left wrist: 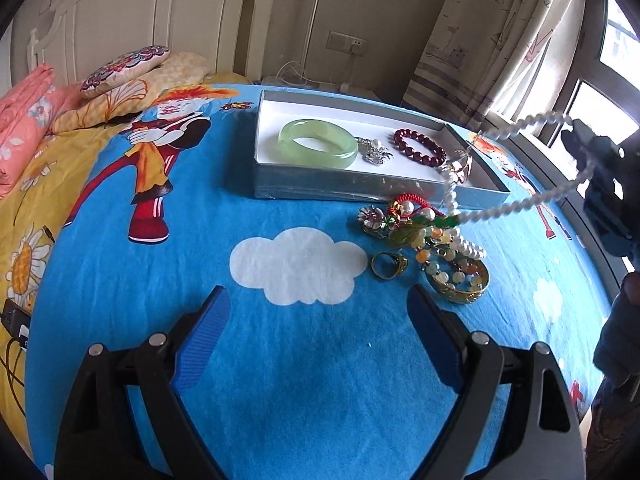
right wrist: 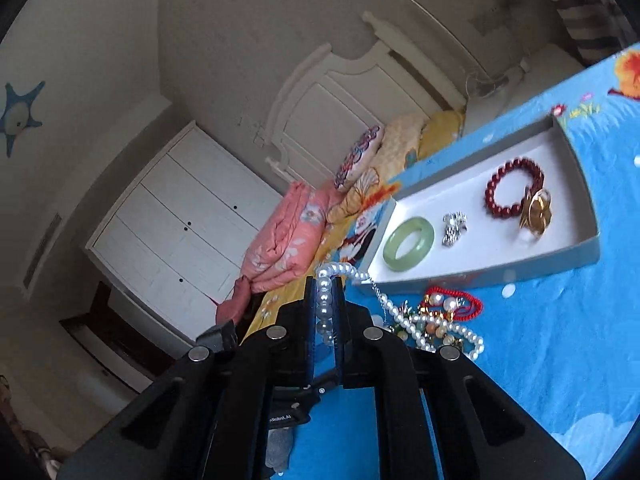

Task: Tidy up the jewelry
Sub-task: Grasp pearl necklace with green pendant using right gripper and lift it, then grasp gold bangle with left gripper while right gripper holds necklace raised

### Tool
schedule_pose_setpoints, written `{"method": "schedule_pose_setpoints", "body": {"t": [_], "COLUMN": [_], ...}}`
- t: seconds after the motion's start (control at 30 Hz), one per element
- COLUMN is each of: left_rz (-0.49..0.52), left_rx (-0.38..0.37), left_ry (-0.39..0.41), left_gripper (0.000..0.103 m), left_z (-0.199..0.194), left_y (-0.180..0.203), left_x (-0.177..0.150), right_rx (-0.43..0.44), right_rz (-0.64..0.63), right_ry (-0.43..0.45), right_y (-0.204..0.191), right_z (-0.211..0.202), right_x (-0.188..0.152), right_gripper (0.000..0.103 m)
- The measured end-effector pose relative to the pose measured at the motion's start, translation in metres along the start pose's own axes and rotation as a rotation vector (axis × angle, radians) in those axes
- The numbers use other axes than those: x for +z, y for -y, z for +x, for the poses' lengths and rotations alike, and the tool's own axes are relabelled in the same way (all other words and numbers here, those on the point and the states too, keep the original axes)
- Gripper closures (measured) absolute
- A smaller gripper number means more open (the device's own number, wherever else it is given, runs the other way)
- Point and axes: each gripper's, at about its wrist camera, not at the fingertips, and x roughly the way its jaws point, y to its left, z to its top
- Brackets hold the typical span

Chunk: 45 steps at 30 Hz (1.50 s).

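Note:
My right gripper [right wrist: 325, 280] is shut on a white pearl necklace [right wrist: 325, 300], which it holds up in the air at the right [left wrist: 576, 136]. The necklace [left wrist: 520, 202] trails down to a jewelry pile [left wrist: 432, 248] on the blue blanket, where its lower end lies. A shallow white tray [left wrist: 320, 190] behind the pile holds a green jade bangle [left wrist: 318, 148], a silver brooch [left wrist: 374, 152], a dark red bead bracelet [left wrist: 418, 146] and a gold piece [right wrist: 536, 212]. A gold ring [left wrist: 389, 266] and a gold bangle [left wrist: 460, 294] lie in the pile. My left gripper [left wrist: 318, 304] stands open above the blanket, holding nothing.
The blue cartoon blanket [left wrist: 280, 360] covers the bed. Pillows [left wrist: 124, 68] and a folded pink quilt [left wrist: 24, 116] lie by the white headboard [left wrist: 160, 12]. A curtain and a window [left wrist: 600, 80] are at the right, a white wardrobe [right wrist: 188, 224] beyond the bed. A phone with a cable [left wrist: 14, 322] lies at the left edge.

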Motion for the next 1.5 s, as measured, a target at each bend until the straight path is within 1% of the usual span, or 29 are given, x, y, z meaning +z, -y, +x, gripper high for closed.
{"method": "schedule_pose_setpoints", "body": {"t": [0.13, 0.23, 0.37, 0.47, 0.57, 0.63, 0.7, 0.73, 0.77, 0.8, 0.83, 0.87, 0.9, 0.93, 0.97, 1.0, 1.03, 1.07, 1.13, 1.23, 1.33, 1.5], "left_rz": [0.042, 0.078, 0.109, 0.19, 0.284, 0.347, 0.413, 0.443, 0.474, 0.5, 0.527, 0.556, 0.585, 0.614, 0.65, 0.679, 0.693, 0.676, 0.641, 0.59, 0.564, 0.52], "left_rx": [0.018, 0.027, -0.002, -0.012, -0.034, -0.057, -0.068, -0.071, -0.074, -0.069, -0.052, -0.027, -0.008, 0.004, 0.027, 0.034, 0.028, -0.005, -0.06, -0.112, -0.149, -0.242], "left_ry": [0.004, 0.009, 0.007, 0.009, 0.014, 0.017, 0.003, -0.008, -0.023, -0.038, -0.051, -0.063, -0.083, -0.113, -0.097, -0.088, -0.086, -0.091, -0.072, -0.039, -0.005, 0.039], "left_gripper": [0.014, 0.014, 0.014, 0.015, 0.015, 0.018, 0.033, 0.038, 0.046, 0.051, 0.053, 0.058, 0.068, 0.076, 0.079, 0.088, 0.093, 0.097, 0.097, 0.097, 0.097, 0.099], "left_z": [-0.001, -0.002, -0.004, -0.004, -0.004, -0.003, 0.002, 0.006, 0.01, 0.015, 0.021, 0.028, 0.035, 0.043, 0.045, 0.044, 0.042, 0.038, 0.026, 0.004, -0.02, -0.056], "left_y": [0.008, 0.015, 0.026, 0.048, 0.075, 0.095, 0.113, 0.122, 0.13, 0.135, 0.139, 0.143, 0.146, 0.148, 0.15, 0.152, 0.153, 0.151, 0.146, 0.137, 0.13, 0.125], "left_x": [0.0, 0.0, 0.003, 0.006, 0.009, 0.009, 0.009, 0.008, 0.007, 0.006, 0.005, 0.004, 0.002, -0.001, -0.003, -0.005, -0.004, -0.001, 0.008, 0.025, 0.041, 0.064], "right_rx": [-0.079, -0.144, -0.25, -0.335, -0.416, -0.438, -0.448, -0.446, -0.449, -0.451, -0.451, -0.453, -0.456, -0.459, -0.461, -0.463, -0.465, -0.467, -0.469, -0.467, -0.468, -0.465], "right_rz": [-0.096, -0.143, -0.191, -0.235, -0.263, -0.267, -0.261, -0.255, -0.251, -0.249, -0.247, -0.246, -0.245, -0.245, -0.244, -0.243, -0.241, -0.24, -0.242, -0.245, -0.258, -0.276], "right_ry": [0.096, 0.135, 0.192, 0.235, 0.25, 0.25, 0.251, 0.25, 0.25, 0.251, 0.25, 0.248, 0.246, 0.246, 0.245, 0.245, 0.246, 0.247, 0.253, 0.259, 0.257, 0.253], "right_y": [-0.023, -0.033, -0.042, -0.047, -0.046, -0.042, -0.036, -0.033, -0.031, -0.028, -0.027, -0.025, -0.024, -0.027, -0.026, -0.025, -0.025, -0.024, -0.024, -0.026, -0.029, -0.035], "right_z": [-0.035, -0.055, -0.081, -0.096, -0.102, -0.106, -0.112, -0.116, -0.117, -0.119, -0.121, -0.122, -0.123, -0.127, -0.128, -0.129, -0.131, -0.132, -0.134, -0.136, -0.134, -0.13], "right_x": [0.017, 0.027, 0.034, 0.031, 0.03, 0.03, 0.028, 0.028, 0.029, 0.028, 0.027, 0.027, 0.026, 0.024, 0.023, 0.023, 0.022, 0.022, 0.021, 0.02, 0.02, 0.019], "right_gripper": [0.094, 0.094, 0.094, 0.094, 0.094, 0.094, 0.094, 0.094, 0.094, 0.094, 0.094, 0.094, 0.094, 0.094, 0.094, 0.094, 0.094, 0.094, 0.094, 0.094, 0.094, 0.094]}}
